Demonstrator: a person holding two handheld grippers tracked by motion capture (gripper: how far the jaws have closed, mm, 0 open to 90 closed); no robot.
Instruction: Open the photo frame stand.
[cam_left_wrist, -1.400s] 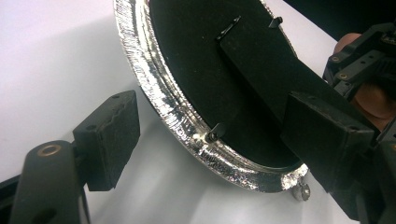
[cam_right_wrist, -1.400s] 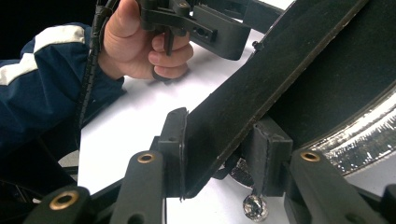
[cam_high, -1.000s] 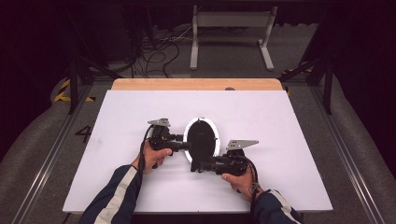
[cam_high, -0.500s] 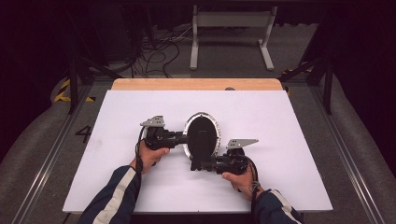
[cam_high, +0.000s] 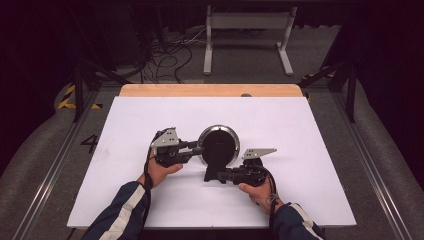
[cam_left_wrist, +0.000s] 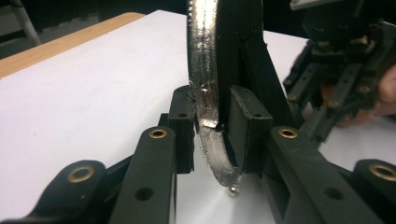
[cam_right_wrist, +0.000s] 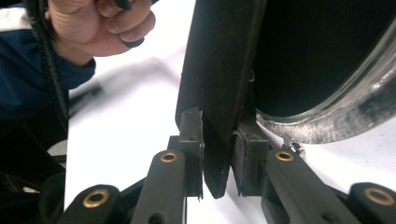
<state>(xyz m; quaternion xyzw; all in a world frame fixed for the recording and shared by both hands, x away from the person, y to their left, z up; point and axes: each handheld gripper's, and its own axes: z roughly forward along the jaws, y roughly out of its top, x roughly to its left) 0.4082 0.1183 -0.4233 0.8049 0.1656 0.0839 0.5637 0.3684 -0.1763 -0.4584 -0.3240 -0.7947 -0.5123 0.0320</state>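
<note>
Round mirror (cam_high: 218, 144) upright on white table (cam_high: 310, 150), left hand-held gripper (cam_high: 196, 148) clamping rim

One legible marking: a dark numeral "4" (cam_high: 89, 143) on the grey floor (cam_high: 45, 150), at the left of the high view, just beside the white table's (cam_high: 310, 150) left edge.

The round frame (cam_high: 218, 145) has a shiny silver rim around a black back and a black stand (cam_right_wrist: 219, 88). Both grippers look black with brass-coloured rivets. The sheet (cam_high: 300, 130) is white, the sleeve (cam_high: 120, 210) navy, seemingly with one white stripe.
</note>
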